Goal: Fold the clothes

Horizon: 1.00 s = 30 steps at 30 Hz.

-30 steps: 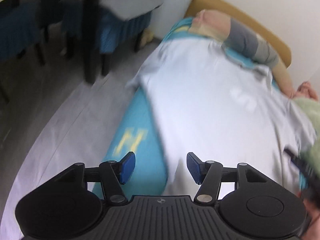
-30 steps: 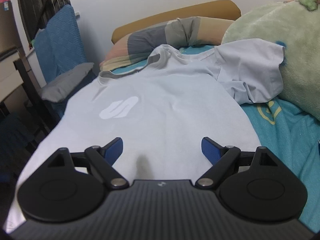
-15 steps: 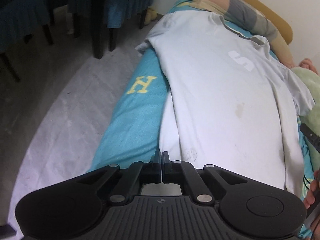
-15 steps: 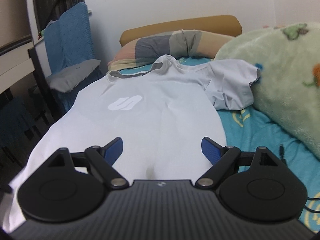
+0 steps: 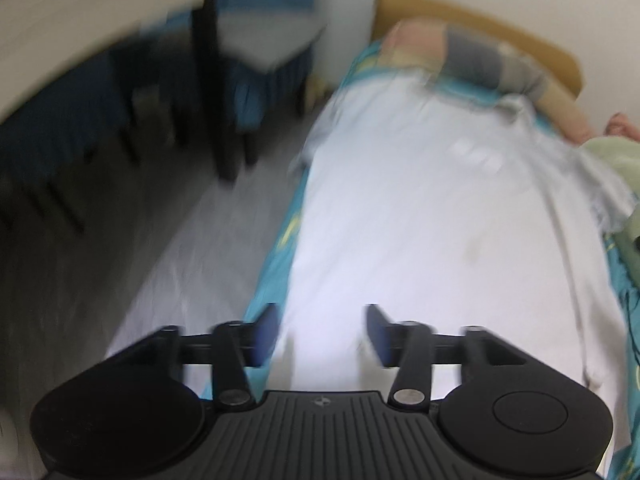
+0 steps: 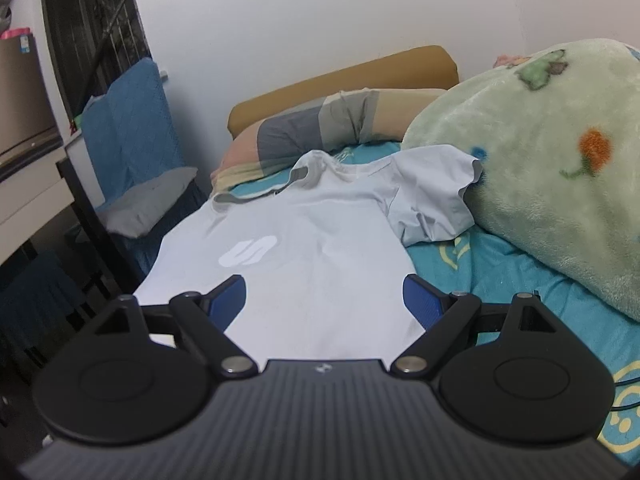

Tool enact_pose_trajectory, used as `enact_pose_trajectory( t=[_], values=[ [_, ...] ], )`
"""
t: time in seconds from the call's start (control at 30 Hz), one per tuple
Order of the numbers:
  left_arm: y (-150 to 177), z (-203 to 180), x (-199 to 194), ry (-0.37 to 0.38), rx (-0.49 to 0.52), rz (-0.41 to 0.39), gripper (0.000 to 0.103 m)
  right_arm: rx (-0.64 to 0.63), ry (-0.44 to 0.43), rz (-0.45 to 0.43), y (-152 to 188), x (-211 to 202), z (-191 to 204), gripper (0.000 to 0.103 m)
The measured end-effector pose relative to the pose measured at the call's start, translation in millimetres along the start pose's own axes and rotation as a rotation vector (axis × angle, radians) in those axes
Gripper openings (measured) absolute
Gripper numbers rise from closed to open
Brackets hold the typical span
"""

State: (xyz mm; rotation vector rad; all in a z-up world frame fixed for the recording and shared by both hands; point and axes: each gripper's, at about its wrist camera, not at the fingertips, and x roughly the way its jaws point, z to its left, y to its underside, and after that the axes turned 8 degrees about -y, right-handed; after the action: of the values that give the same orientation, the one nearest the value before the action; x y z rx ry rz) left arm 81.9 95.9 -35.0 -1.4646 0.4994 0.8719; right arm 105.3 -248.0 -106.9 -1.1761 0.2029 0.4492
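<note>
A light grey T-shirt [image 5: 440,216] with a white chest logo lies spread face up on a bed with a teal sheet [image 6: 520,280]. In the blurred left wrist view, my left gripper [image 5: 322,334] is open and empty above the shirt's hem near the bed's left edge. In the right wrist view the shirt [image 6: 312,256] stretches away toward the pillow, its right sleeve [image 6: 432,196] bunched against a blanket. My right gripper [image 6: 325,300] is open and empty over the shirt's lower part.
A striped pillow [image 6: 320,128] and tan headboard [image 6: 344,84] lie at the far end. A green fleece blanket [image 6: 552,168] is heaped on the right. A blue-covered chair [image 6: 132,152] and dark table legs [image 5: 224,80] stand left of the bed, over grey floor [image 5: 160,280].
My left gripper was shut at the shirt's hem half a second ago and is now open, and its view has swung up. My right gripper stayed open and moved slightly closer to the shirt.
</note>
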Motion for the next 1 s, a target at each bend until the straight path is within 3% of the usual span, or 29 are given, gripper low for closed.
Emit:
enact_pose_trajectory(
  t=[0.1,0.2,0.33,0.47,0.57,0.77,0.93,1.0],
  values=[
    [-9,-33,-22,0.031,-0.020,-0.105,0.089,0.062,-0.017,-0.030,-3,4,-13,0.087],
    [-9,-73,-30,0.085,-0.031,-0.201,0.094,0.156,-0.027,-0.059,-7,12,-34,0.086],
    [8,-112,-11,0.147,-0.054,-0.277,0.096,0.369,-0.076,-0.078,-6,32,-74,0.088],
    [26,-126,22,0.169,-0.026,-0.263,0.096,0.535,-0.112,-0.082,0,67,-110,0.084],
    [33,-116,39,0.166,-0.004,-0.250,0.096,0.651,-0.098,-0.099,6,99,-134,0.082],
    [29,-107,67,0.173,-0.018,-0.258,0.096,0.598,-0.011,-0.179,-2,160,-152,0.077],
    [25,-115,97,0.186,-0.001,-0.252,0.085,0.590,0.011,-0.234,-18,194,-162,0.075],
    [24,-116,108,0.195,-0.015,-0.226,0.085,0.562,0.017,-0.236,-27,206,-164,0.075]
  ],
)
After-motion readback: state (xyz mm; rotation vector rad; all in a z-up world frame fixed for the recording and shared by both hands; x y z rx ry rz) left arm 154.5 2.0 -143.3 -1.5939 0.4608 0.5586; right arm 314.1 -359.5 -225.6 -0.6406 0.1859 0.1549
